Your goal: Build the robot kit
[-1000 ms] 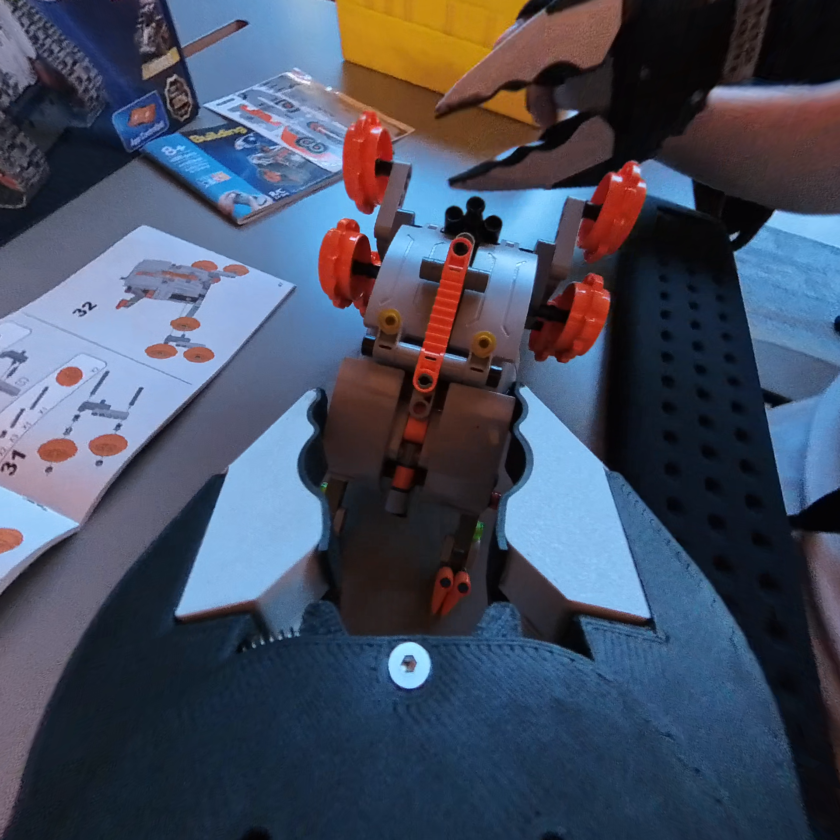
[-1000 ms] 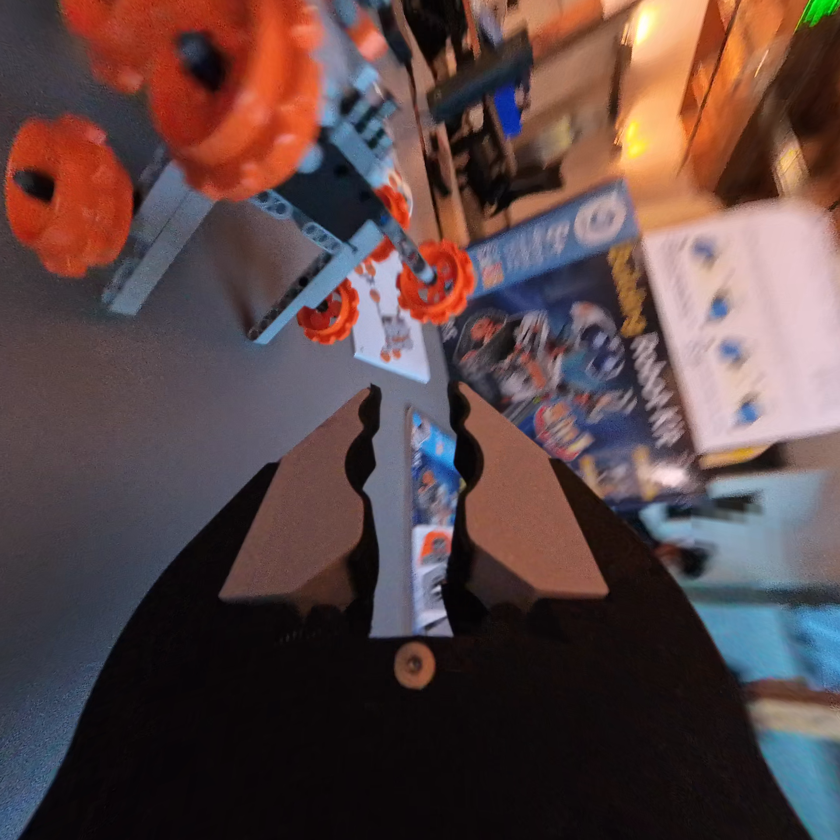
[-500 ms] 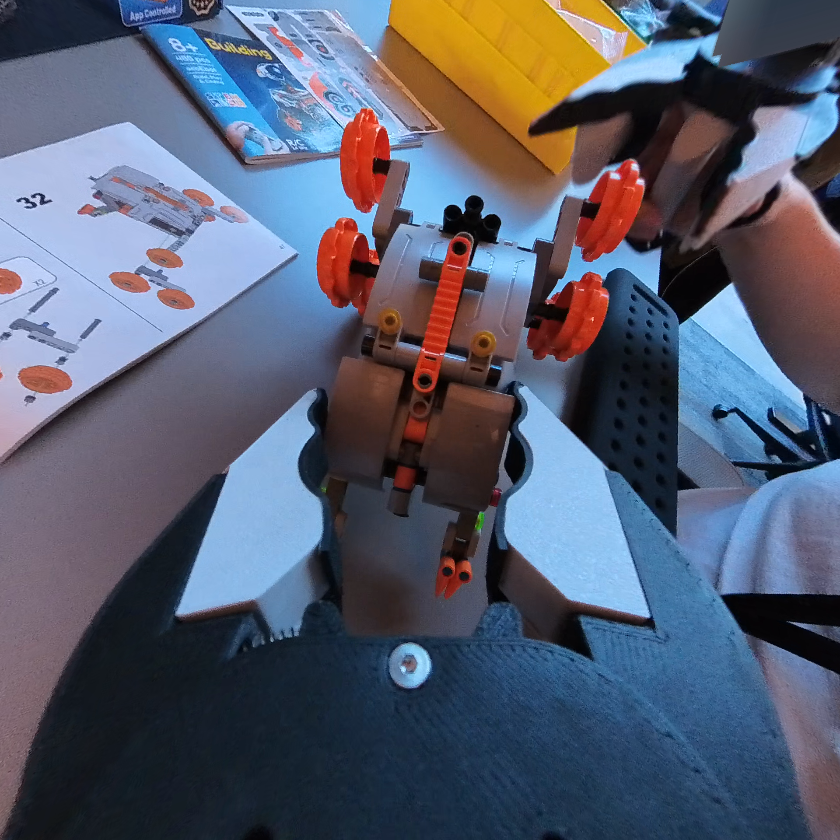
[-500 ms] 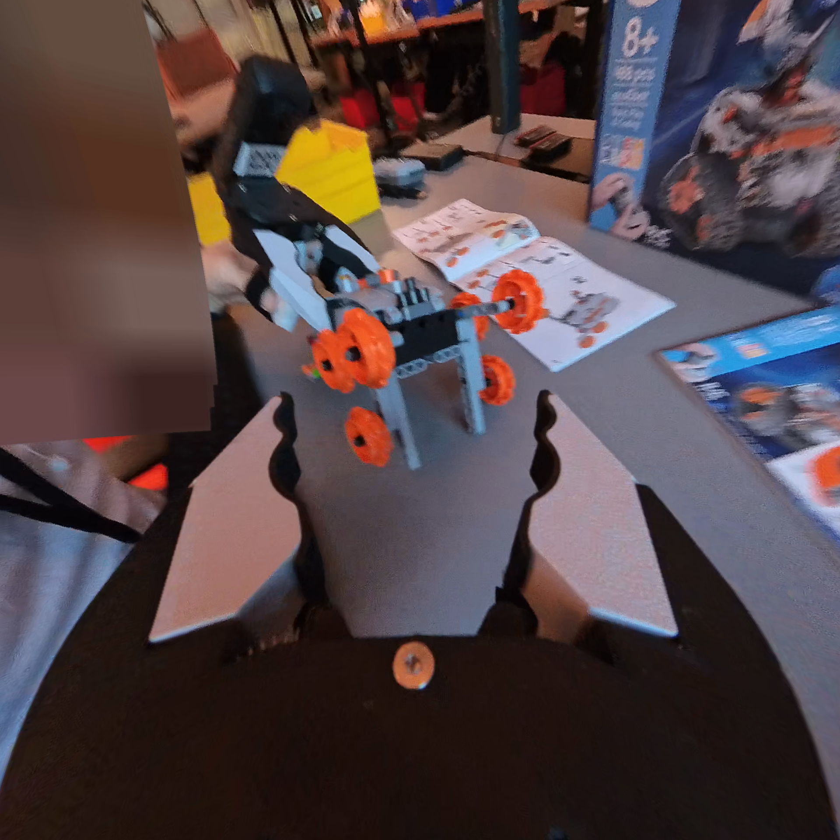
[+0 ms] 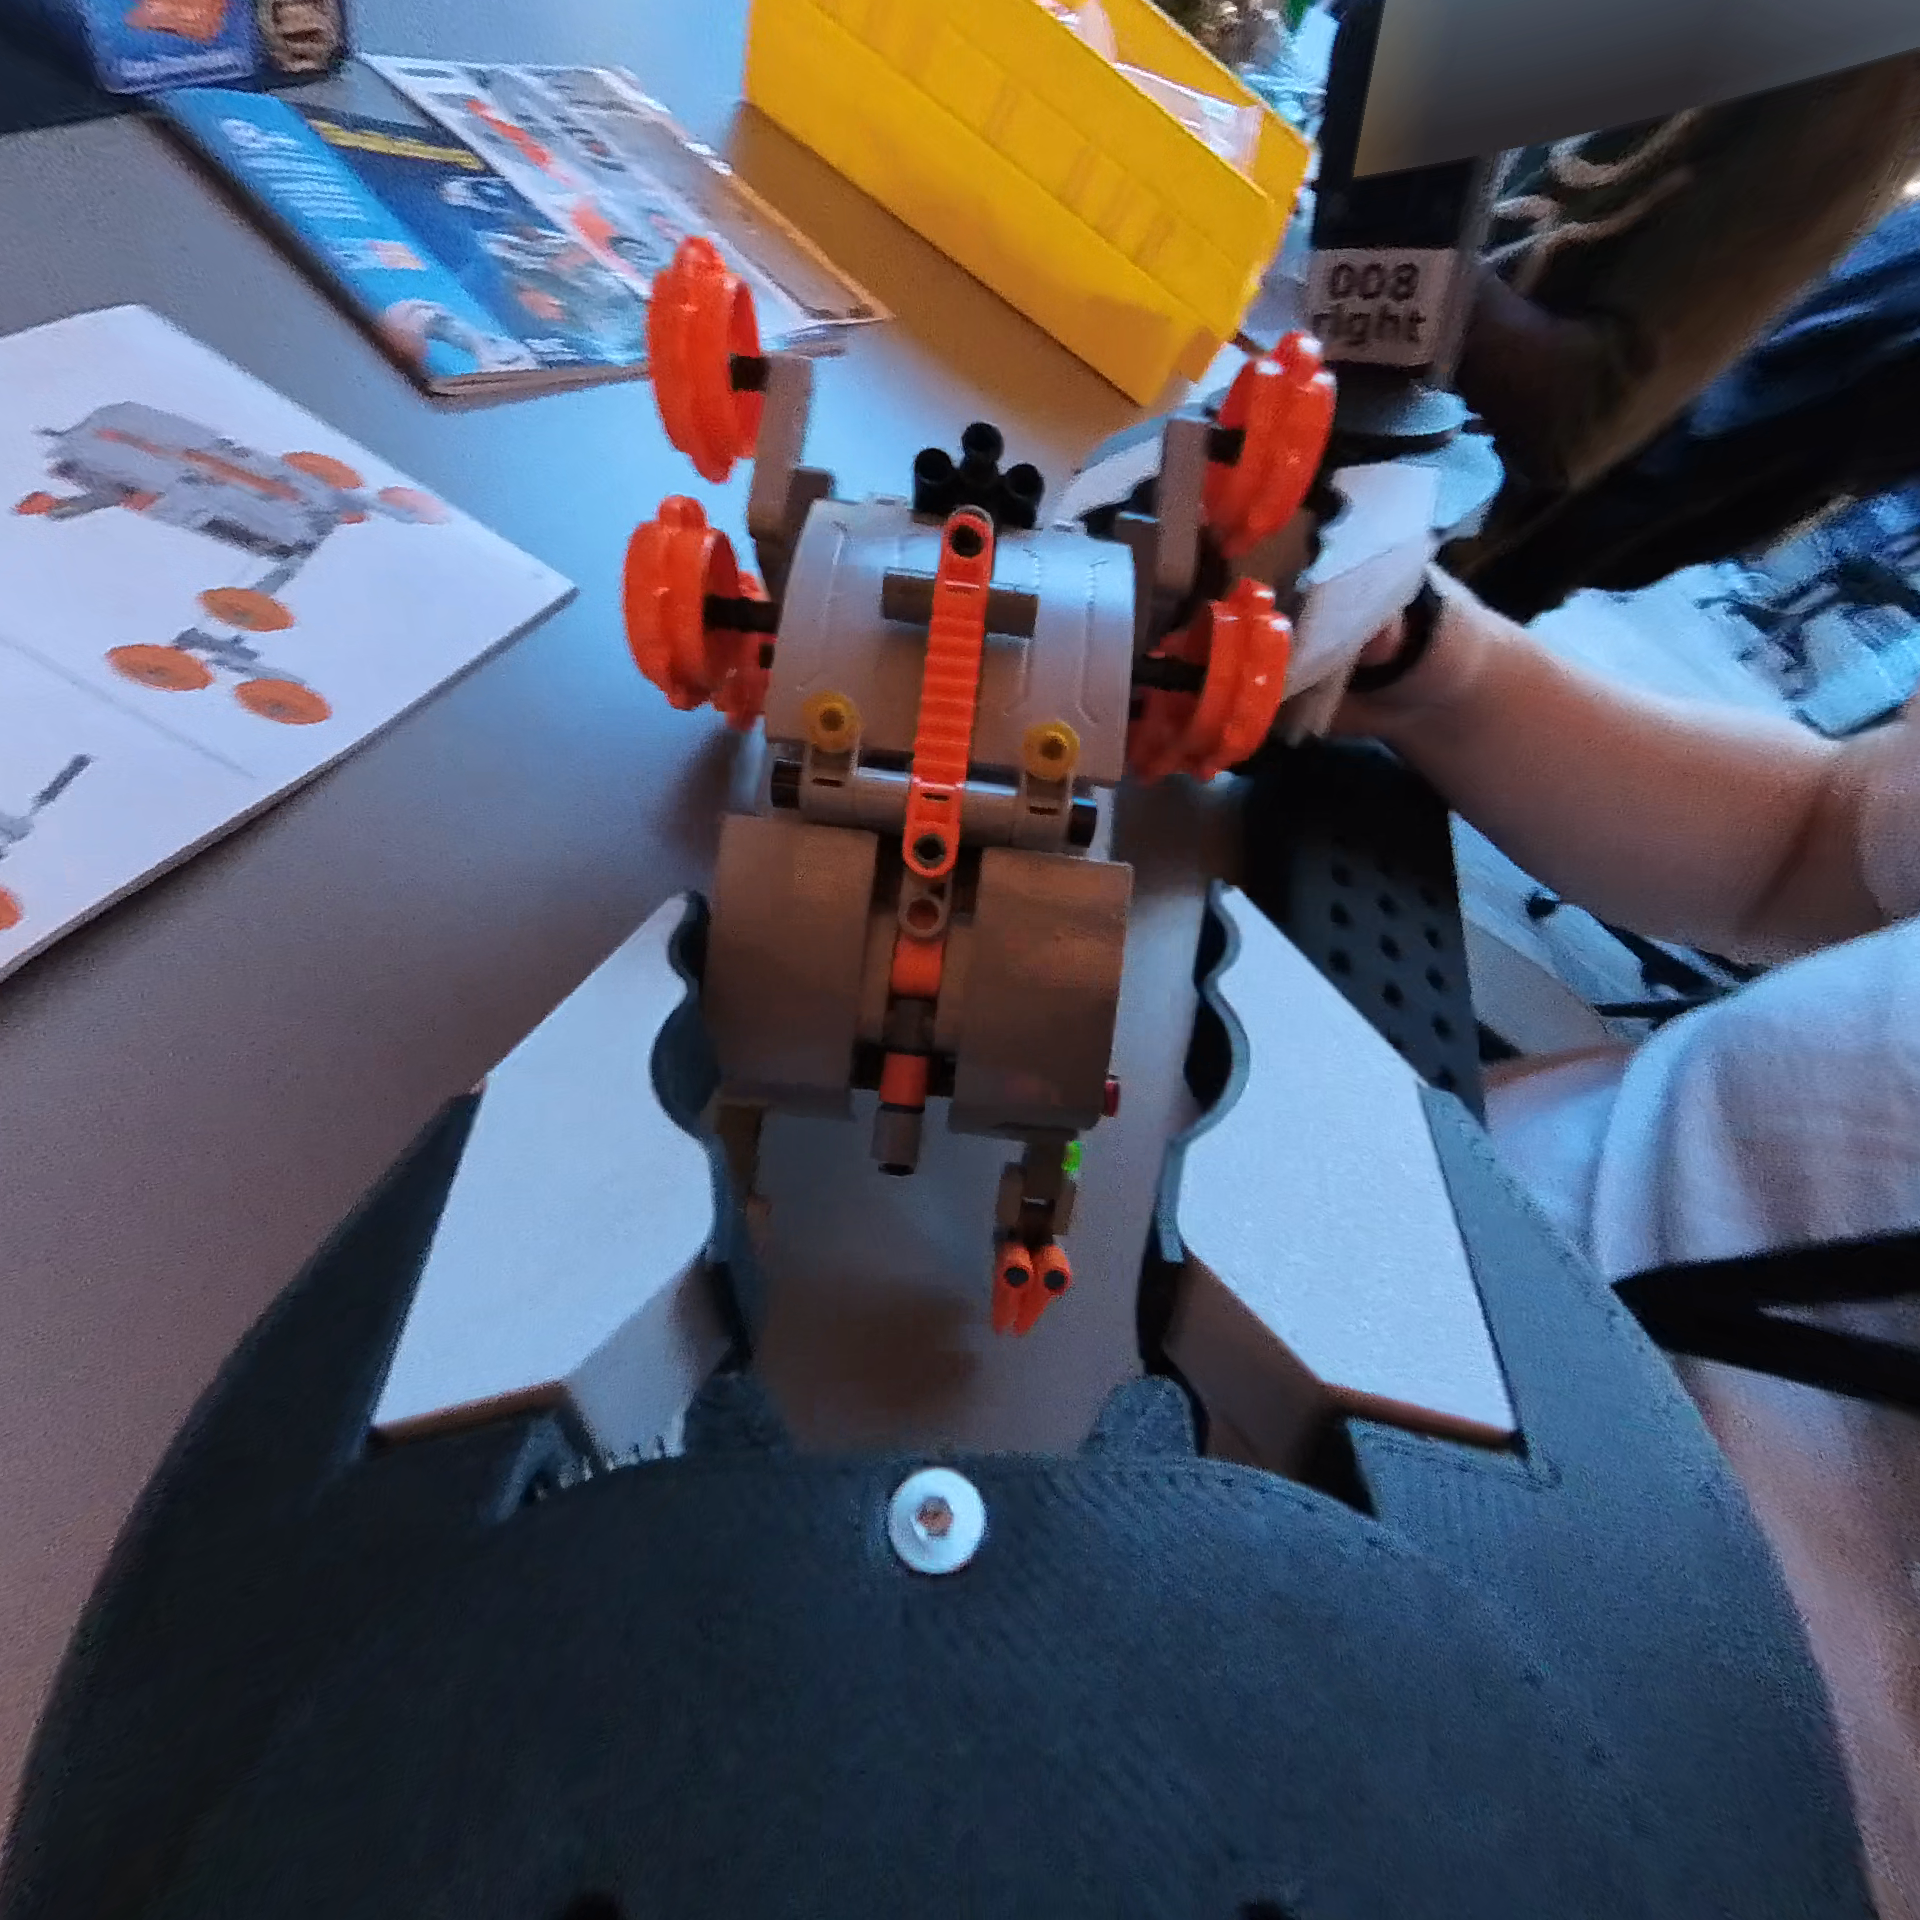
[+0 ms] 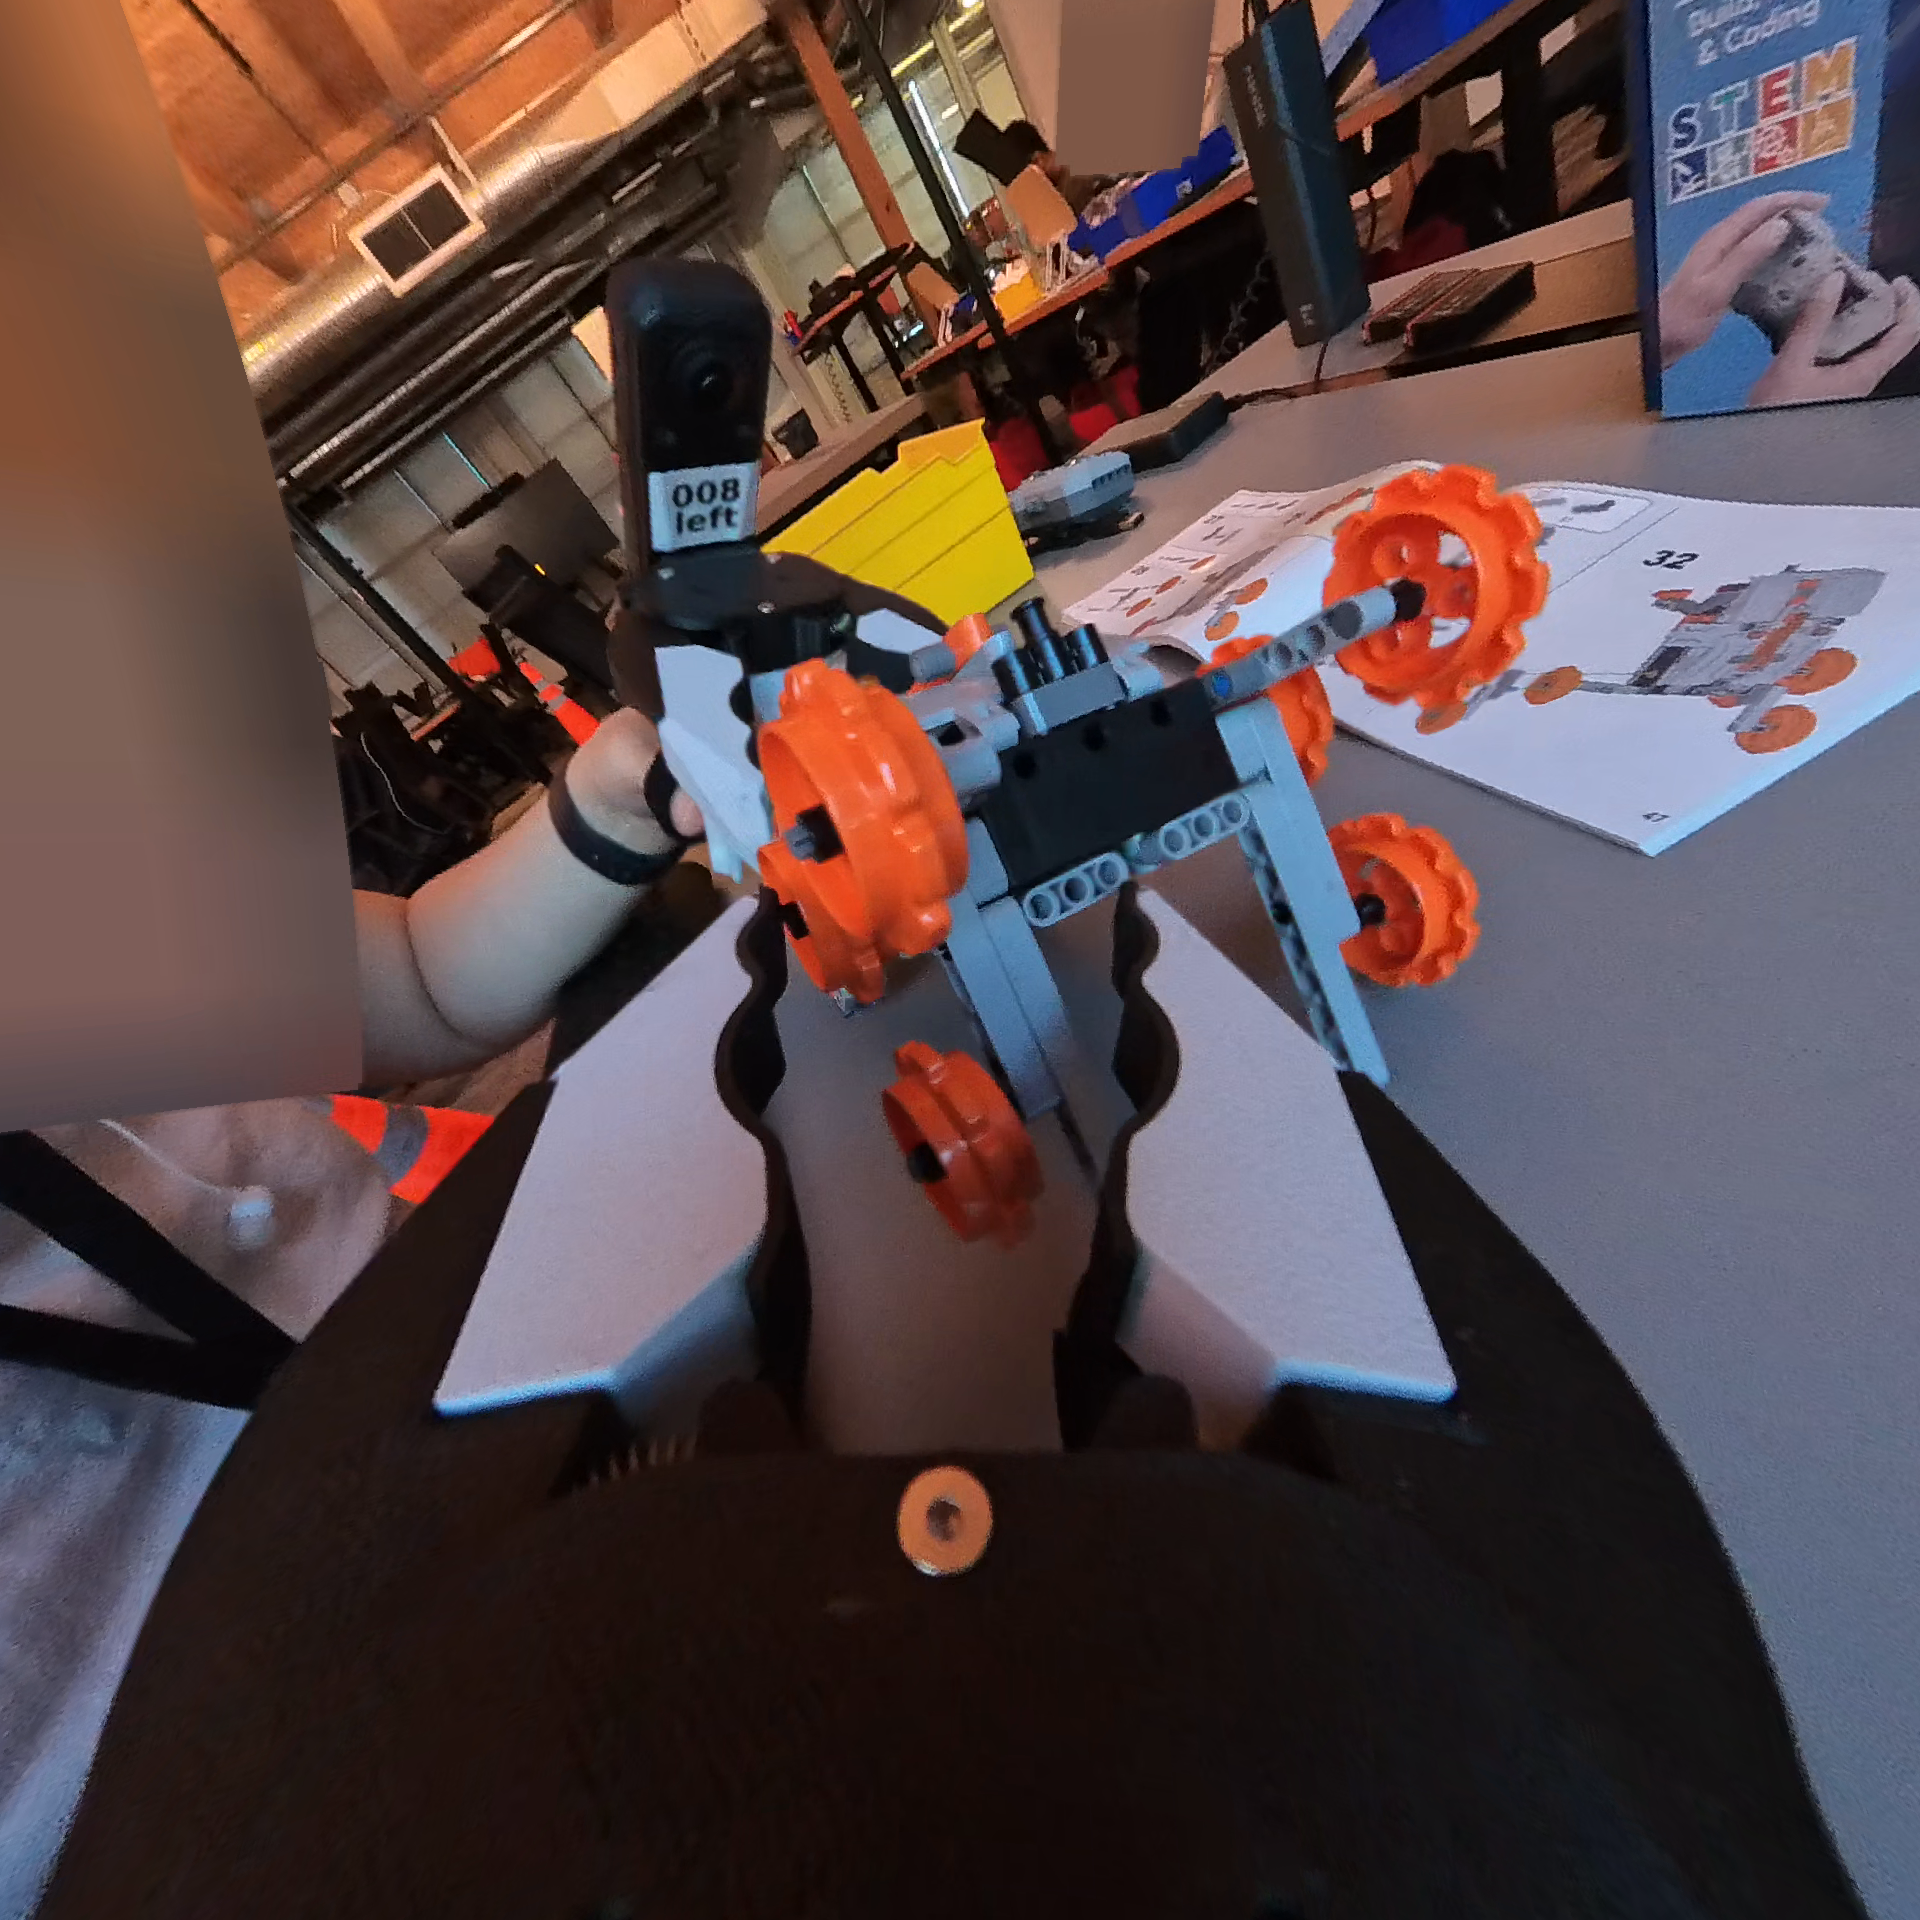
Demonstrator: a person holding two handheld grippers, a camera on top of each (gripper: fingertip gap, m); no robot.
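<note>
A grey brick-built vehicle [image 5: 945, 644] with orange wheels stands tilted over the grey table [image 5: 312, 1039]. My left gripper [image 5: 948, 904] sits around its rear body. The left finger lies against it, and a narrow gap shows beside the right finger. In the right wrist view the vehicle [image 6: 1101, 769] faces me, with the left gripper [image 6: 717, 748] behind it. My right gripper [image 6: 940, 925] is open. Its jaws straddle a grey front leg [image 6: 997, 997] and a small orange wheel [image 6: 956, 1153], and a larger wheel [image 6: 862, 831] sits just past the left fingertip. The right gripper [image 5: 1382, 540] also shows in the left wrist view, by the vehicle's right wheels.
An open instruction booklet [image 5: 208, 623] lies at the left, and it also shows in the right wrist view [image 6: 1662, 665]. Leaflets [image 5: 468, 208] and a yellow bin [image 5: 1039, 177] are beyond the vehicle. A blue box [image 6: 1766, 208] stands at the back. A black perforated chair part [image 5: 1351, 935] and a person's arm [image 5: 1610, 790] are at the right.
My right gripper has swung round, come in to the vehicle's front and narrowed around a leg. My left jaws have widened slightly, opening a gap on the right side.
</note>
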